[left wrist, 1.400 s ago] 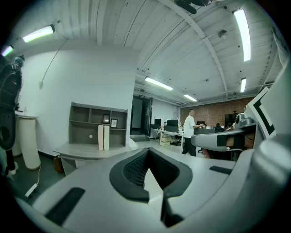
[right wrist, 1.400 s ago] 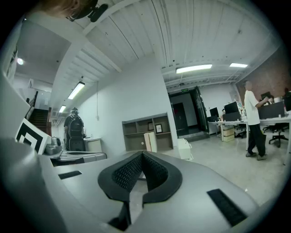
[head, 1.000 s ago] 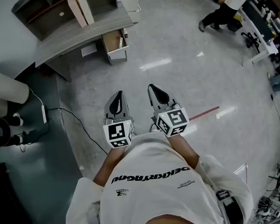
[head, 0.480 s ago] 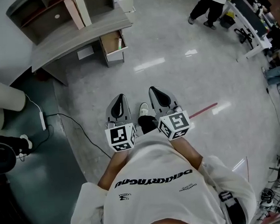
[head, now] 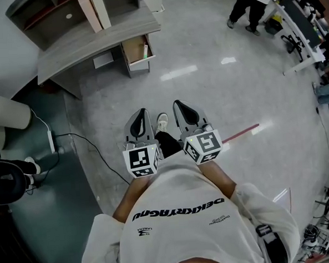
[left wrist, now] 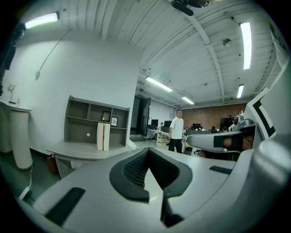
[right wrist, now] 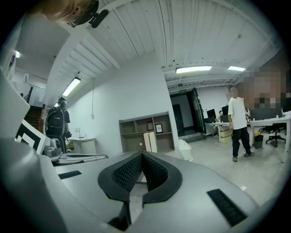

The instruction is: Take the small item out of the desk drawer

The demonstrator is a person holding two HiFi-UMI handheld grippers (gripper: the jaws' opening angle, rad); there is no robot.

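Both grippers are held out at waist height above the floor, several steps short of a curved grey desk [head: 98, 40]. My left gripper [head: 139, 113] is shut with nothing in it, and so is my right gripper [head: 181, 104]. Each gripper view shows its pads pressed together: left gripper [left wrist: 148, 151], right gripper [right wrist: 142, 154]. Under the desk's right end stands a drawer unit [head: 136, 49] with a brown inside showing. No small item can be made out. The desk [left wrist: 82, 149] carries a grey shelf unit [left wrist: 95, 127] with two pale folders.
A cable and power strip [head: 51, 138] lie on the floor at the left, near a white round pedestal [head: 5, 110]. A red tape line [head: 239, 132] marks the floor to the right. A person [head: 251, 6] stands by white desks [head: 302, 25] at the far right.
My foot has stepped forward between the grippers and the view has shifted a little. The far person has moved. Both grippers stay shut and side by side.
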